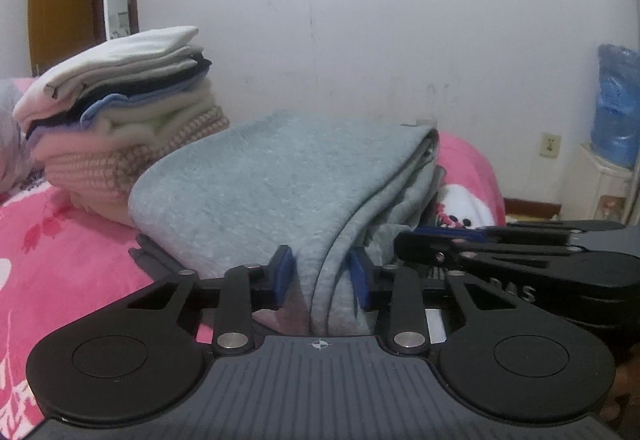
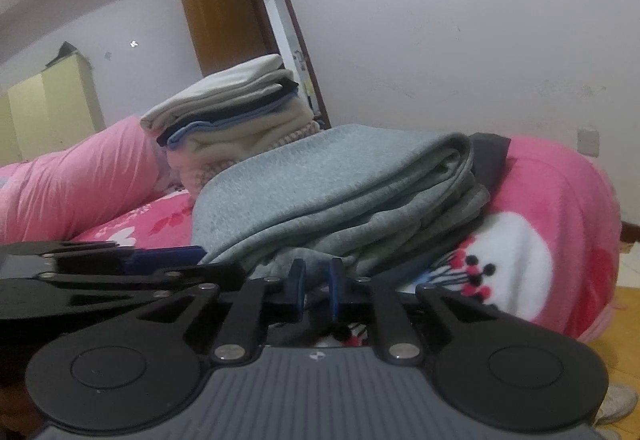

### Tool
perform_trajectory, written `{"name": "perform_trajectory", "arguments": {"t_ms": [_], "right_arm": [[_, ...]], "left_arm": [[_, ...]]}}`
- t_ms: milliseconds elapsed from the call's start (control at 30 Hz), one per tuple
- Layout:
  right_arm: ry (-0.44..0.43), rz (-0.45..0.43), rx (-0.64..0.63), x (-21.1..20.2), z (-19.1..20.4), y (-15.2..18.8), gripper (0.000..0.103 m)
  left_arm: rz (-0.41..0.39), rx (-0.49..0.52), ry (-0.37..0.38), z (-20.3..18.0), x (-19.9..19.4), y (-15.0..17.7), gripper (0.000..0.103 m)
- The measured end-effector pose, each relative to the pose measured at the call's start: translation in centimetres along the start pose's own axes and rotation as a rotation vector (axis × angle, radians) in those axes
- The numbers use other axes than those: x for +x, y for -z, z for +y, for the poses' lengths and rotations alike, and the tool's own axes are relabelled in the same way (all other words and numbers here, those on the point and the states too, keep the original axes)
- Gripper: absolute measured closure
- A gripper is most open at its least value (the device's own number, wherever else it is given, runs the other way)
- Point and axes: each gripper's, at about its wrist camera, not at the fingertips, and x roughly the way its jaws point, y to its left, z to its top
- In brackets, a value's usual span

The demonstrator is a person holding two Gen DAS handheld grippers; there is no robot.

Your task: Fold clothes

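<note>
Two grippers, left gripper [image 1: 322, 274] and right gripper [image 2: 318, 286], on one grey garment [image 1: 272, 180].

My left gripper [image 1: 322, 274] and right gripper [image 2: 318, 286] look identical: glossy black linkage arms with silver rivets, blue rubber finger pads [image 1: 285, 267], round black side discs, and a ribbed grey base (small crosshair mark at centre).

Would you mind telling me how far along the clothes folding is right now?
Done: a stack of folded clothes sits on the pink bed. In hand: the grey garment, already folded over, has its near edge pinched by both the left gripper and right gripper. Left: finishing it and probably moving it to the stack.
</note>
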Motion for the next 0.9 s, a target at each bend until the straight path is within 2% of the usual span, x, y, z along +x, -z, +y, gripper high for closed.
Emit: {"name": "perform_trajectory", "arguments": {"t_ms": [33,100,200,333,433,533,600,700,900], "right_arm": [[-0.016,-0.001,-0.002,0.0,0.0,0.0,0.090],[-0.049,-0.001,-0.013,0.1,0.1,-0.1,0.090],[-0.077,-0.012,-0.049,0.7,0.6,-0.3,0.090],[-0.102,-0.021,-0.039,1.8,0.7,-0.7,0.090],[-0.115,-0.041,-0.051,1.9,0.9,-1.1,0.090],[-0.104,0.010,-0.057,3.5,0.8,-0.7,0.091],[-0.106,0.034,-0.010,4.3,0.2,-0.4,0.092],[-0.118,-0.012,0.034,3.3,-0.2,-1.1,0.091],[-0.073,-0.010,0.079,5.0,-1.7,-0.8,0.093]], "left_arm": [[-0.003,-0.016,-0.007,0.1,0.1,-0.1,0.089],[-0.021,-0.058,-0.007,0.6,-0.1,-0.2,0.091],[-0.056,-0.100,-0.006,1.2,-0.7,-0.3,0.093],[-0.088,-0.096,-0.004,1.3,-1.2,-0.5,0.093],[-0.108,-0.079,0.010,1.4,-1.7,-0.5,0.093],[-0.082,-0.026,0.021,1.0,-1.4,0.3,0.093],[-0.071,0.016,0.013,0.6,-1.1,0.9,0.093],[-0.079,0.031,0.004,0.5,-1.4,1.0,0.093],[-0.067,0.067,0.000,0.0,-1.1,1.3,0.093]]}}
